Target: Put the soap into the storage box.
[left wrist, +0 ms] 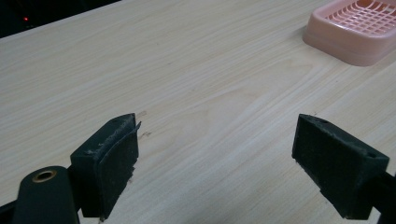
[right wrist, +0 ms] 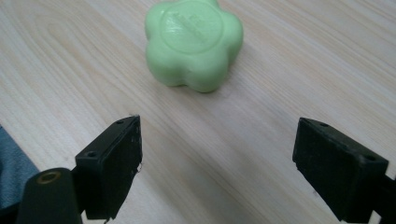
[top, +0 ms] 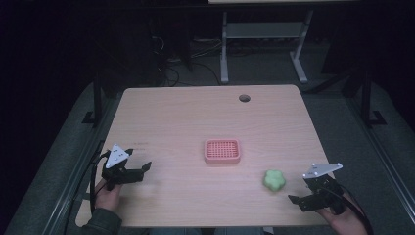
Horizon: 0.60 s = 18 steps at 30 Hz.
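A green flower-shaped soap lies on the wooden table at the front right. In the right gripper view the soap sits just ahead of my right gripper, whose jaws stand wide apart and hold nothing. From above, the right gripper is a short way right of the soap, apart from it. A pink slotted soap dish rests near the table's middle. My left gripper is open at the front left, and the dish shows far ahead of that gripper.
A dark round cable hole is in the table's far right part. Behind the table stands a white desk frame on a grey floor with cables. Bare wood lies between the two grippers.
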Tool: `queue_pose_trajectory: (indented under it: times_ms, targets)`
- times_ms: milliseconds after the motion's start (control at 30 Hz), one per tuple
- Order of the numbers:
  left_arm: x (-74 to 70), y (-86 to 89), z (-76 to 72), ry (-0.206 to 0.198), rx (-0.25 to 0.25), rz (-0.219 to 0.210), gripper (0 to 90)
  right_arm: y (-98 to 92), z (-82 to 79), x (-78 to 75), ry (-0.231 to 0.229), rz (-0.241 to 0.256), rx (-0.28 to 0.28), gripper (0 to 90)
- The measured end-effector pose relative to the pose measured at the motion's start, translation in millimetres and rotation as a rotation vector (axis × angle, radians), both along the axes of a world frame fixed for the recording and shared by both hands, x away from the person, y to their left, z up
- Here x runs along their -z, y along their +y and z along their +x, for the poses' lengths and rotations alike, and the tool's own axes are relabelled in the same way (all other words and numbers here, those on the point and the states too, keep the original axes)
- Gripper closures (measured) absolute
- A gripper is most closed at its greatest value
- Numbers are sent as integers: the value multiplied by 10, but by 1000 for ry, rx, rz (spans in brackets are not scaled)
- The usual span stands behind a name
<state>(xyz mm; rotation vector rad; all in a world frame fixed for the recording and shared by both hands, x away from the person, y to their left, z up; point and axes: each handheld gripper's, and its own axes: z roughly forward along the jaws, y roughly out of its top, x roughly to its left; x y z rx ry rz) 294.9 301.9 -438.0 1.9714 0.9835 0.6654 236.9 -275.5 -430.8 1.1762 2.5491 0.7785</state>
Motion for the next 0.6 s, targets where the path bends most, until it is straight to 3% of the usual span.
queue_pose_trajectory:
  times_ms: [233, 433, 600]
  targets:
    - [-2, 3, 3, -3, -1, 2, 141, 102, 62, -24, 18, -11, -12, 148]
    - [-9, 4, 0, -4, -6, -3, 141, 228, 134, -28, 28, -62, -50, 148]
    - [-8, -1, 8, -5, 0, 8, 141, 306, 199, -54, 38, -72, -60, 148]
